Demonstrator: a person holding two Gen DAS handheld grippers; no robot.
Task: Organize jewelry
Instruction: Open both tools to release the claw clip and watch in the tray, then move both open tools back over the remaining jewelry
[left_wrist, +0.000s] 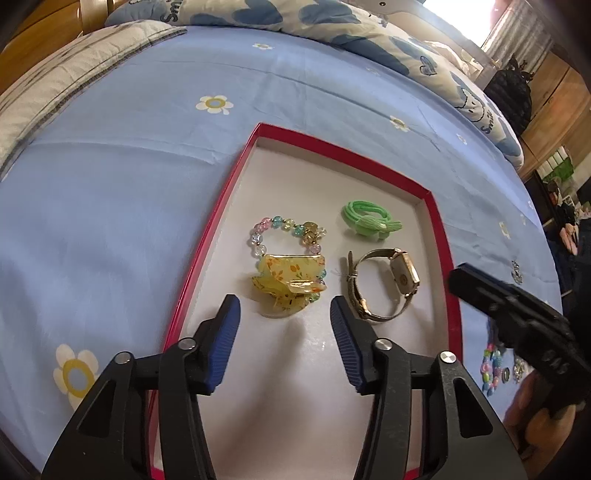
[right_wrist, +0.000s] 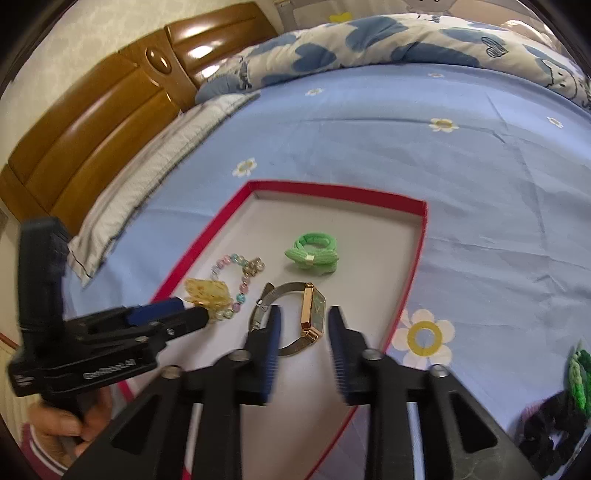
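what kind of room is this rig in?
Most likely a bedroom: the work is done on a bed with a blue flowered sheet, a pillow lies at its far end, and a wooden headboard stands behind. The red tray sits on the sheet.

One red-rimmed tray. Inside it, four items: one beaded bracelet, one yellow hair claw, one green hair tie, one wristwatch. Two grippers: left gripper, right gripper. One more bead string lies outside, right.
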